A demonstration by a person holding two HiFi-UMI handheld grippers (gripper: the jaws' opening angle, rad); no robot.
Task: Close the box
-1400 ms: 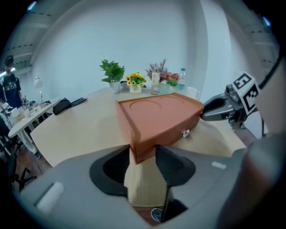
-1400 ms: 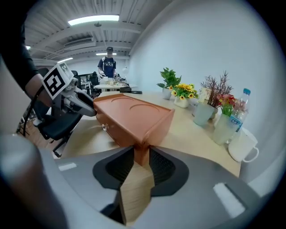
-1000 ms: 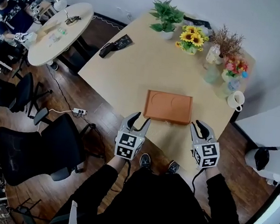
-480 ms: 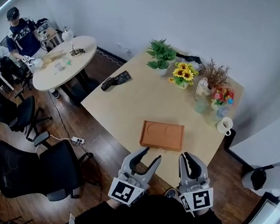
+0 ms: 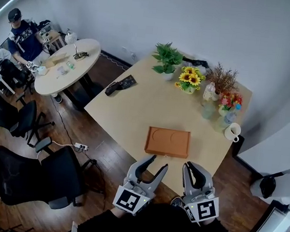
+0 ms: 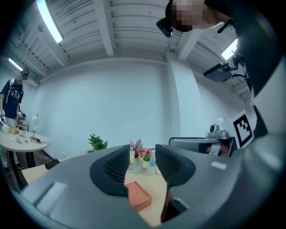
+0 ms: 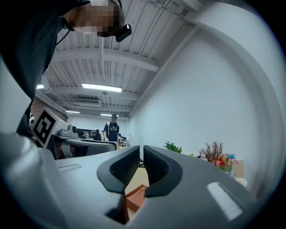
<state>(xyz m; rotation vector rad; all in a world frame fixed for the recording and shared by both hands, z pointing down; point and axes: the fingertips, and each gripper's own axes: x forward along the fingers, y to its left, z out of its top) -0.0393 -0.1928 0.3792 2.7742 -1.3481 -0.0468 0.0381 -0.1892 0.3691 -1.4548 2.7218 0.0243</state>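
A flat orange-brown box (image 5: 167, 142) lies with its lid down near the front edge of the light wooden table (image 5: 146, 105). Both grippers hang off that edge, close to my body and short of the box. My left gripper (image 5: 158, 162) is open with a small gap and holds nothing. In the left gripper view the box (image 6: 139, 201) shows low between the left gripper's (image 6: 143, 163) jaws, well ahead of them. My right gripper (image 5: 191, 167) is shut on nothing. In the right gripper view the right gripper's (image 7: 141, 162) pads nearly meet, with the box (image 7: 134, 198) below and beyond.
At the table's far side stand a potted plant (image 5: 167, 58), sunflowers (image 5: 190, 79), a bottle (image 5: 208, 90) and a white mug (image 5: 232, 131). A dark object (image 5: 119, 84) lies at its left edge. A round table (image 5: 65, 66), a person (image 5: 22, 35) and office chairs (image 5: 36, 173) fill the left.
Both grippers have drawn back from beside the box's near corners to off the table's front edge. The right jaws have closed. The head camera has risen.
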